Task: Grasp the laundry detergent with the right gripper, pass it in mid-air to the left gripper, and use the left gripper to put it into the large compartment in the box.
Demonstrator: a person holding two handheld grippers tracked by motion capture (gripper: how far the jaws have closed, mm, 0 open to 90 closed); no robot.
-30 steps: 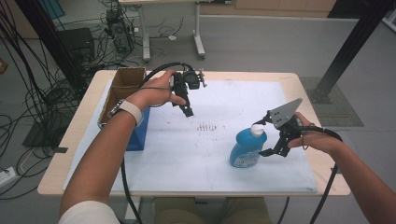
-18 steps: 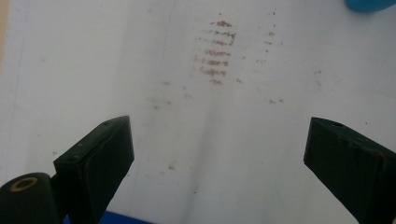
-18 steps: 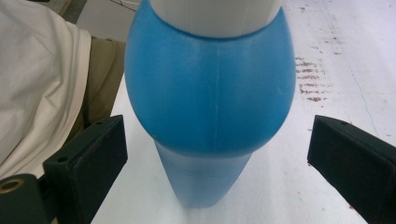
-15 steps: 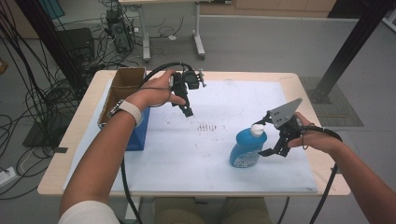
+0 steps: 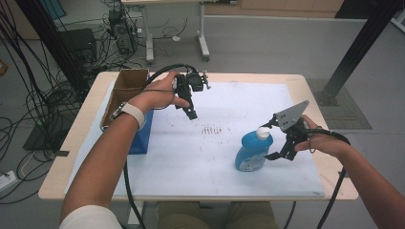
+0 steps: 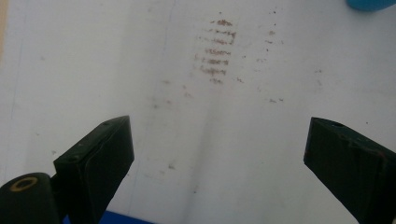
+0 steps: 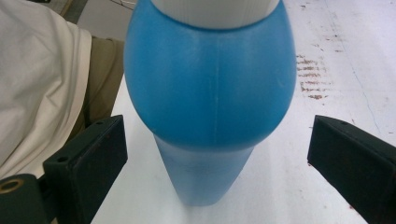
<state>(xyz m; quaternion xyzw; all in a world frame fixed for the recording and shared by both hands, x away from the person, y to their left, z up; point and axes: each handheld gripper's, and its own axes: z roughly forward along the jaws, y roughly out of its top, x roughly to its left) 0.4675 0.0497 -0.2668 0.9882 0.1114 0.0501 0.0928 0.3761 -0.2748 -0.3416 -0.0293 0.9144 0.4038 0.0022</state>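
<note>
The blue bottle point(image 5: 251, 151) stands upright on the tabletop point(image 5: 305, 86), toward its near right part, long axis vertical, white cap point(image 5: 263, 133) pointing up. The right gripper point(image 5: 276, 140) sits just beside it, jaws wide on either side, not pressing. The left gripper point(image 5: 191, 112) hangs over the tabletop, wide and empty.

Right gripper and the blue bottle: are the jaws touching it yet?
Apart. In the right gripper view, white table shows between each jaw of the right gripper and the blue bottle.
</note>
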